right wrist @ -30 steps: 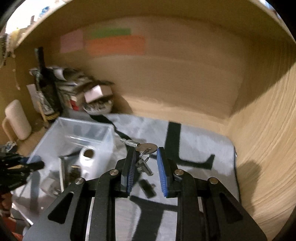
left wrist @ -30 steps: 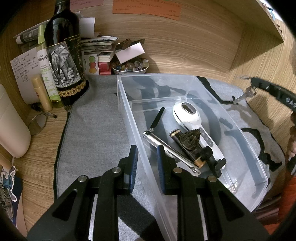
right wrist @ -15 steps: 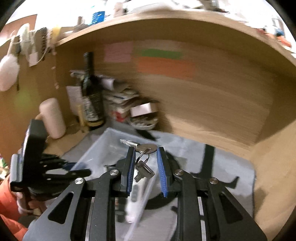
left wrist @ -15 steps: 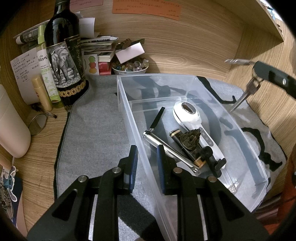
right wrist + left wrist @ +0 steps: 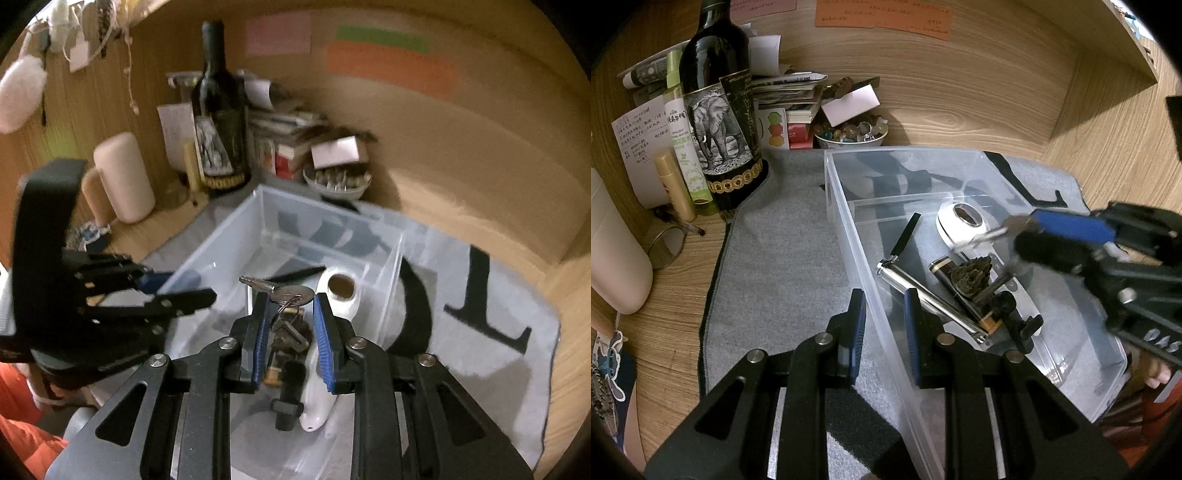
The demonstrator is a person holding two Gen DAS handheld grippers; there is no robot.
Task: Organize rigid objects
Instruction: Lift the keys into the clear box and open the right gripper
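Note:
A clear plastic bin (image 5: pixel 846 221) stands on a grey mat (image 5: pixel 783 251). It holds a white device (image 5: pixel 960 225), a silver tube (image 5: pixel 923 291), a battery, a dark pine cone (image 5: pixel 971 273) and a black clamp. My left gripper (image 5: pixel 882 306) straddles the bin's left wall, shut on it. My right gripper (image 5: pixel 290 306) is shut on a bunch of keys (image 5: pixel 284 295) and holds it above the bin (image 5: pixel 221 236), over the white device (image 5: pixel 340 291). The right gripper also shows in the left wrist view (image 5: pixel 1052 236).
A wine bottle (image 5: pixel 716 110), tubes, papers, books and a bowl of stones (image 5: pixel 849 133) stand at the back left. A cream cylinder (image 5: pixel 613 251) is at far left. Wooden walls close the back and right.
My right gripper has carried the keys from the mat at the right to above the bin, and lower. My left gripper has stayed on the bin wall.

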